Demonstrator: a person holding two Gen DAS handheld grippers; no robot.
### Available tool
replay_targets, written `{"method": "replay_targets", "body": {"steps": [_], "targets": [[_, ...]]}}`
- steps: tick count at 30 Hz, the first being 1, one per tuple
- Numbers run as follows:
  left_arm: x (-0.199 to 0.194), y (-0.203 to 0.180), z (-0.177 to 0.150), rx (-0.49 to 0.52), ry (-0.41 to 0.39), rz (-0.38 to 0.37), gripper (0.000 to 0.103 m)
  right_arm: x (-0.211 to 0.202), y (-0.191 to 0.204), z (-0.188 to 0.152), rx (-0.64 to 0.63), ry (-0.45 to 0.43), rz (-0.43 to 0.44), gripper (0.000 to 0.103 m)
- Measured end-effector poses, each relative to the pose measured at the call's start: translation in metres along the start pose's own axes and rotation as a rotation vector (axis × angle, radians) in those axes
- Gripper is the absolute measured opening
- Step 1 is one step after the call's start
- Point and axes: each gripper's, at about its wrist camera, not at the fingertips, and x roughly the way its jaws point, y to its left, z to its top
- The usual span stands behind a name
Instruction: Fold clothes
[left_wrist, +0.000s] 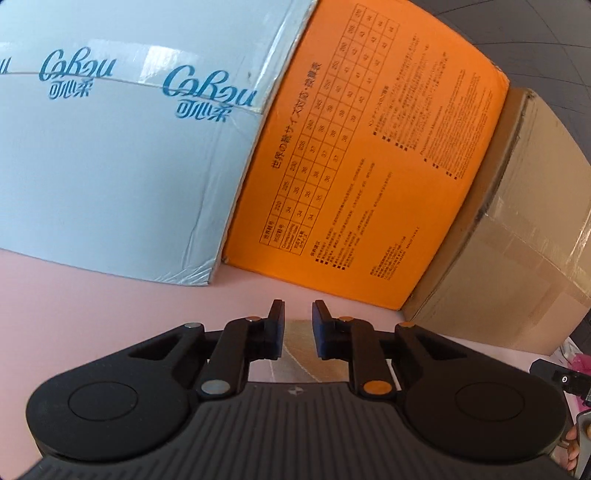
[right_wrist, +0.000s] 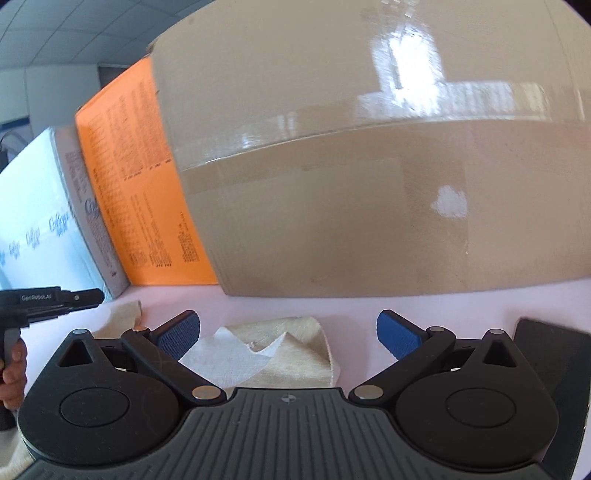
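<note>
A beige cloth lies crumpled on the pink table, one flap turned over to show its white inside. My right gripper hovers just over it with its blue pads spread wide and nothing between them. My left gripper is held low over another part of the same cloth. Its jaws stand a narrow gap apart, and the fabric shows through the gap, not pinched. In the right wrist view the left gripper enters from the left, held by a hand, with its tip above a beige edge.
Three boxes stand along the back of the table: a light blue printed box, an orange box and a large brown cardboard box. A dark flat object lies at the right. Bare pink table lies in front of the boxes.
</note>
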Motion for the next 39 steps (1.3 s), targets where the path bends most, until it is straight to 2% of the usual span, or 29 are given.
{"method": "replay_targets", "body": {"steps": [2, 3, 4, 6, 7, 11, 15, 18, 23, 27, 33, 34, 36, 37, 38, 39], "targets": [[0.001, 0.003, 0.002, -0.018, 0.008, 0.014, 0.018, 0.003, -0.007, 0.000, 0.041, 0.023, 0.024, 0.103], [0.004, 0.004, 0.002, -0.030, 0.021, 0.018, 0.027, 0.006, -0.011, 0.000, 0.067, 0.036, 0.040, 0.103], [0.006, 0.006, 0.003, -0.042, 0.034, 0.022, 0.047, 0.009, -0.015, -0.001, 0.099, 0.051, 0.060, 0.103], [0.009, 0.008, 0.004, -0.059, 0.056, 0.032, 0.074, 0.015, -0.024, -0.001, 0.164, 0.080, 0.101, 0.103], [0.008, 0.007, 0.004, -0.047, 0.049, 0.039, 0.084, 0.018, -0.028, -0.002, 0.196, 0.095, 0.121, 0.103], [0.005, 0.001, 0.003, 0.004, 0.038, 0.065, 0.085, 0.022, -0.042, -0.001, 0.286, 0.117, 0.218, 0.103], [0.004, -0.006, 0.001, 0.063, 0.049, 0.081, 0.086, 0.029, -0.049, 0.004, 0.345, 0.204, 0.433, 0.103], [0.004, -0.007, 0.002, 0.075, 0.053, 0.080, 0.087, 0.036, -0.051, 0.002, 0.399, 0.215, 0.545, 0.103], [0.008, -0.009, 0.002, 0.071, 0.055, 0.076, 0.089, 0.043, -0.042, 0.009, 0.338, 0.225, 0.479, 0.103], [0.005, -0.012, -0.001, 0.088, 0.061, 0.077, 0.095, 0.048, -0.028, 0.013, 0.187, 0.276, 0.423, 0.103], [0.005, -0.012, -0.001, 0.092, 0.065, 0.075, 0.096, 0.047, -0.025, 0.009, 0.089, 0.303, 0.441, 0.103], [0.005, -0.012, -0.001, 0.091, 0.065, 0.074, 0.096, 0.047, -0.026, 0.009, 0.089, 0.297, 0.444, 0.100], [0.006, -0.011, -0.001, 0.089, 0.065, 0.071, 0.097, 0.048, -0.028, 0.007, 0.106, 0.282, 0.439, 0.085], [0.006, -0.011, -0.001, 0.089, 0.067, 0.068, 0.103, 0.049, -0.031, 0.006, 0.120, 0.277, 0.423, 0.065], [0.005, -0.011, -0.001, 0.088, 0.068, 0.065, 0.103, 0.050, -0.033, 0.005, 0.131, 0.274, 0.401, 0.038], [0.005, -0.011, -0.001, 0.088, 0.069, 0.063, 0.103, 0.052, -0.034, 0.004, 0.137, 0.277, 0.387, 0.026]]}}
